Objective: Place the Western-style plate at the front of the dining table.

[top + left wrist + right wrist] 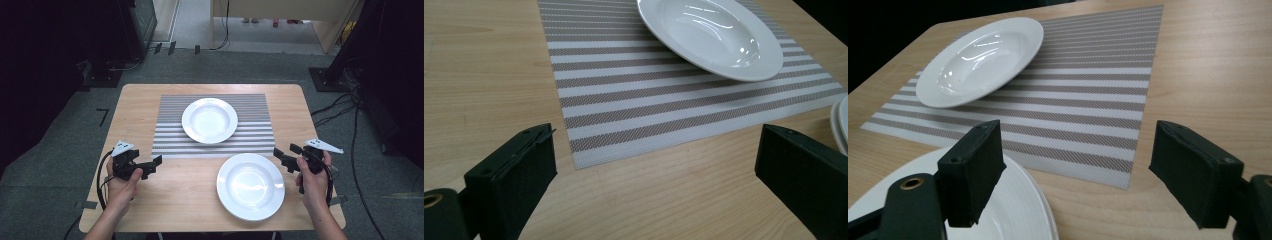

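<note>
A: Wooden bench. Both claws gape wide, empty: left claw at eight o'clock, right claw at four.

B: Near plate at five, bare bench; far plate on striped mat, centre. Probably pre-grasp; next, a rim pinch.

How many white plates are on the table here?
2. One plate sits on the striped placemat at the table's middle; the other plate lies on bare wood nearer the person, beside the right gripper.
</note>
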### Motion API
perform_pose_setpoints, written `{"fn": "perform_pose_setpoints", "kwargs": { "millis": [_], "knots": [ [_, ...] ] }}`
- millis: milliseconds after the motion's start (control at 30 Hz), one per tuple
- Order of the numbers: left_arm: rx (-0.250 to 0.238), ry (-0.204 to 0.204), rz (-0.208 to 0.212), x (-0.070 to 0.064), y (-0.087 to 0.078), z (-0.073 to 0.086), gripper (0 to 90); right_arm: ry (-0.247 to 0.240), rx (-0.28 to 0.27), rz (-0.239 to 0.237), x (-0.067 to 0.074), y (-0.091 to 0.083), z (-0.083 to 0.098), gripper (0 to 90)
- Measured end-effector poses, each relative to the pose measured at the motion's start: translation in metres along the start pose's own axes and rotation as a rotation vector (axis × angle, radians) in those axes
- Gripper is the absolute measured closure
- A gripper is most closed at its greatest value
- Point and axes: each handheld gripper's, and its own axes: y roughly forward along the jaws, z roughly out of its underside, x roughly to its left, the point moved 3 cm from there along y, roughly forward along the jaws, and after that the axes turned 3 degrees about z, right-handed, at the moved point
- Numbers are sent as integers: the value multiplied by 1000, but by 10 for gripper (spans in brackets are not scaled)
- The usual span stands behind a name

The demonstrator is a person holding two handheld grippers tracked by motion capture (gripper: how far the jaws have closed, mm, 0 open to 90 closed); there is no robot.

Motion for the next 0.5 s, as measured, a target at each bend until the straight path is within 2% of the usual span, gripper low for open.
{"fn": "perform_pose_setpoints", "kwargs": {
  "millis": [333, 500],
  "knots": [
    [3, -55, -26, 19, -11, 28, 31, 18, 24, 35, -18, -18, 26, 213],
    [15, -65, -54, 28, -17, 40, 30, 32, 31, 52, -29, -28, 37, 213]
  ]
}}
